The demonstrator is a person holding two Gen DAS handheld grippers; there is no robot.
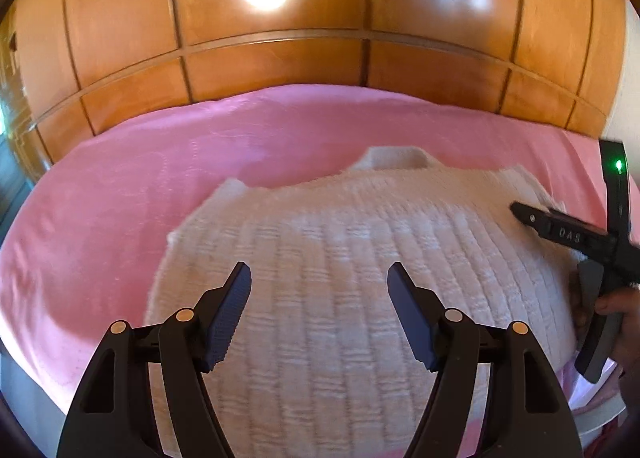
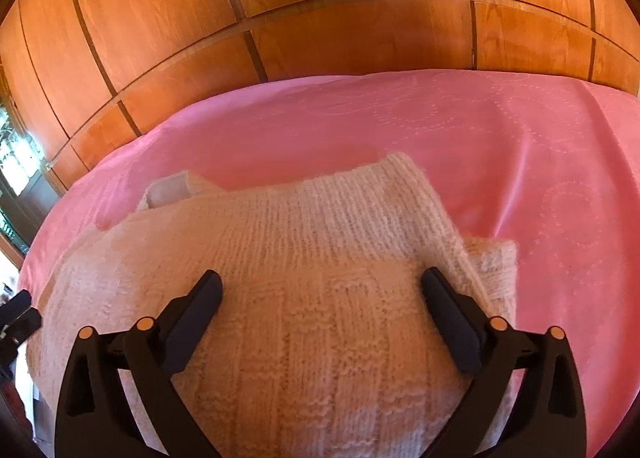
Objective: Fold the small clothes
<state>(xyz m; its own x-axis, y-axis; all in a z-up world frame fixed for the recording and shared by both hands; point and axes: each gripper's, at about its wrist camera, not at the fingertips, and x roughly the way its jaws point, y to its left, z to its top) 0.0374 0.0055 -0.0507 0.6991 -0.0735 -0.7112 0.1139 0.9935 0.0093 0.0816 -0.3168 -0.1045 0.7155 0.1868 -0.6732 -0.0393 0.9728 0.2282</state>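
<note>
Pink bedspread covers the bed, and nearest the cameras both tools hang with fingers spread wide and gripping nothing: the left gripper low in its frame, the right gripper likewise. Under them, filling the middle of each view, lies the cream knitted sweater, its collar toward the top and a sleeve folded over at the right edge in the right view. Beyond stands a wooden wardrobe. I'd pinch one side edge at shoulder and hem together, lift low, and lay it straight across so the knit doesn't bunch.
</note>
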